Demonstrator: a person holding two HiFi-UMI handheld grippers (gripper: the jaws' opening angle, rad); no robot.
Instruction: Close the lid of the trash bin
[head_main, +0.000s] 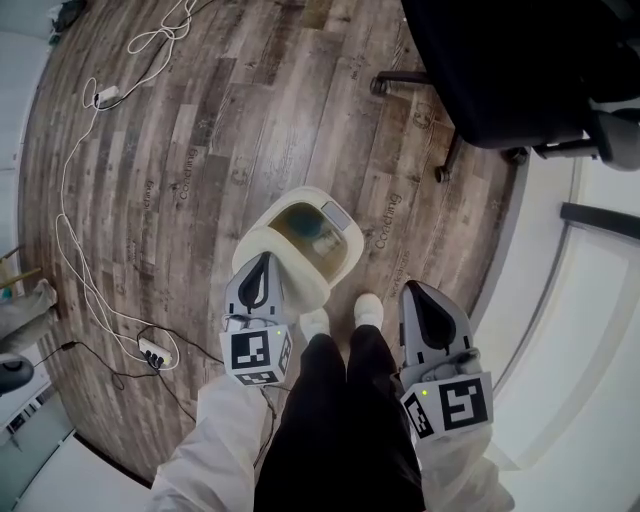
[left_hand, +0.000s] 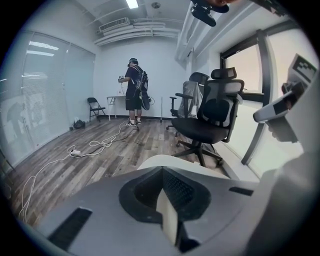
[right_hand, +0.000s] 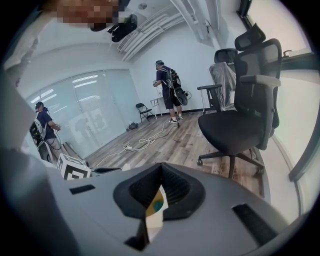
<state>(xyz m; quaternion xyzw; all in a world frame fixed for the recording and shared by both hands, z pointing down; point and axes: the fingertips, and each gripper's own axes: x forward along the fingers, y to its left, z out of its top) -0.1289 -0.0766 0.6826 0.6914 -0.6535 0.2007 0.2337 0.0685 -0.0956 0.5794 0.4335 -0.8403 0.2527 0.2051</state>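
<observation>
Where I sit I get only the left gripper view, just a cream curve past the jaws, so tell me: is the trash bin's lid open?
Observer: Open. The head view looks straight down into the trash bin, and the liner inside shows.
Operator: Where's my left gripper relative to it?
Observer: The left gripper overlaps the bin's near-left edge, by the cream panel that looks like the lid. From above I can't tell if they touch.
Operator: And the right one?
Observer: The right gripper is off to the bin's right, past the person's shoes, not over the bin.
</observation>
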